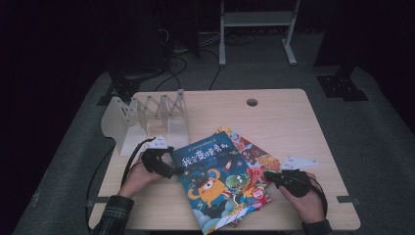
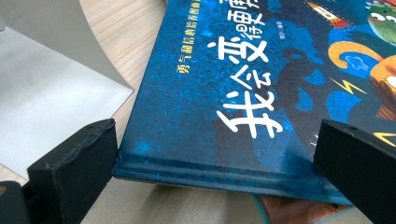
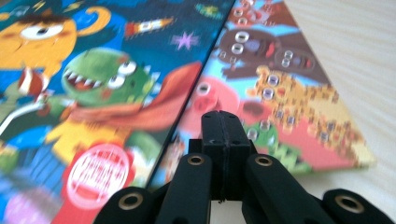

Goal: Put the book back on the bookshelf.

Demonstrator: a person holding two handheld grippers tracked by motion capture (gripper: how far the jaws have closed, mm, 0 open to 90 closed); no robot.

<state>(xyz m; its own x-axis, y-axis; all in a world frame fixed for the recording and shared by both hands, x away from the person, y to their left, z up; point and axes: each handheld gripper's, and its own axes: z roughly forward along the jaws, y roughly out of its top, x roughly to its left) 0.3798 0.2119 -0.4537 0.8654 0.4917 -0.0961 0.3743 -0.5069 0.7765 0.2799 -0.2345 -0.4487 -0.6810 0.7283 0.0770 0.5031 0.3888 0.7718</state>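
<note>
Top book [image 1: 213, 183] on lower book [image 1: 252, 154]; rack [image 1: 147, 120] behind-left.

The blue book [image 2: 224, 93] carries its title across the cover in big white Chinese characters, which read 我会变得更勇敢 as far as they show; in the left gripper view the last characters run off the top edge. Above the title stands a line of small yellow characters, too small to read with certainty. A round red seal [image 3: 97, 179] low on the same cover bears white lettering, blurred beyond reading.
</note>
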